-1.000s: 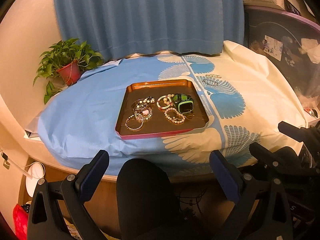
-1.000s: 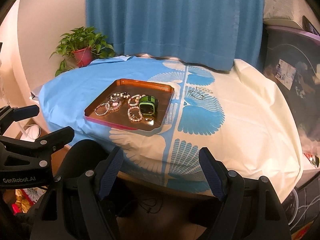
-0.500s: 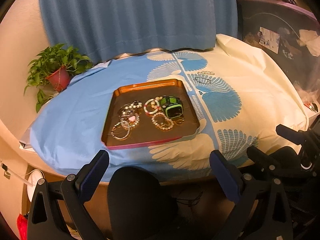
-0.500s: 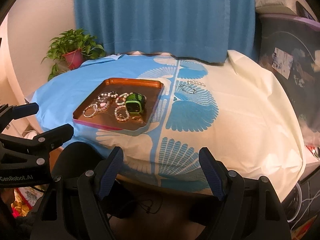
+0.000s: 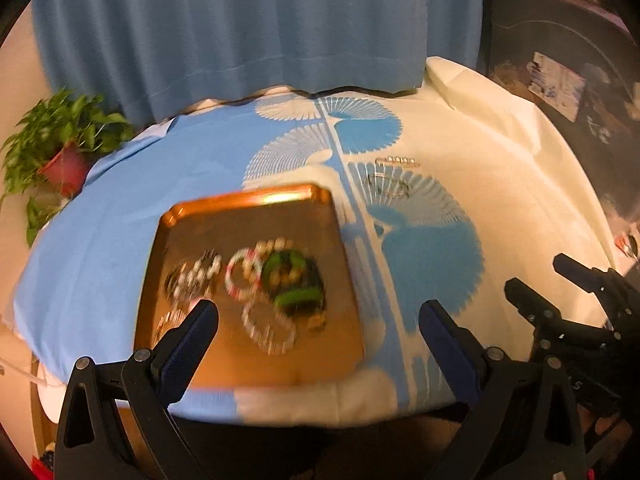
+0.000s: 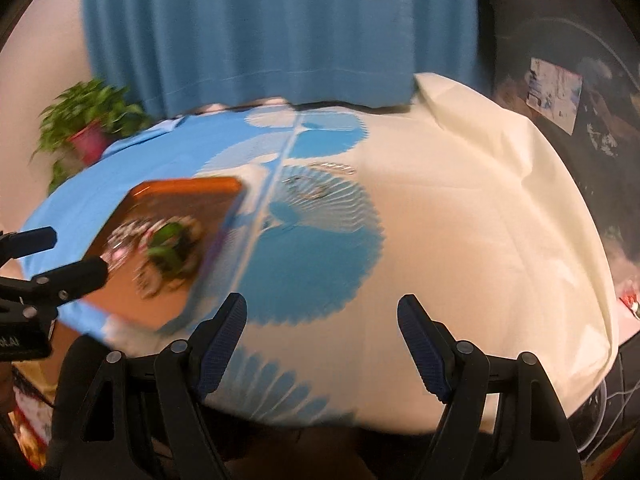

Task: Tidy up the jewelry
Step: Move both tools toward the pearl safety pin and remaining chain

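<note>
An orange tray [image 5: 248, 204] sits on the blue and cream tablecloth and holds several bead bracelets [image 5: 244, 276] and a green and black watch [image 5: 294, 276]; it also shows in the right wrist view [image 6: 180, 196], blurred. A hair clip [image 5: 398, 161] and a thin chain [image 5: 390, 182] lie on the cloth right of the tray, also in the right wrist view [image 6: 308, 188]. My left gripper [image 5: 318, 320] is open and empty above the tray's near half. My right gripper [image 6: 322, 320] is open and empty over the cloth, right of the tray.
A potted plant [image 5: 60, 148] stands at the table's far left. A blue curtain [image 5: 240, 28] hangs behind the table. A dark bin with a label [image 6: 560, 92] stands to the right. The table's near edge [image 6: 320, 424] lies just under my right gripper.
Both grippers have moved forward over the table. The tray and the loose pieces look closer and lower in both views. Both stay open and empty.
</note>
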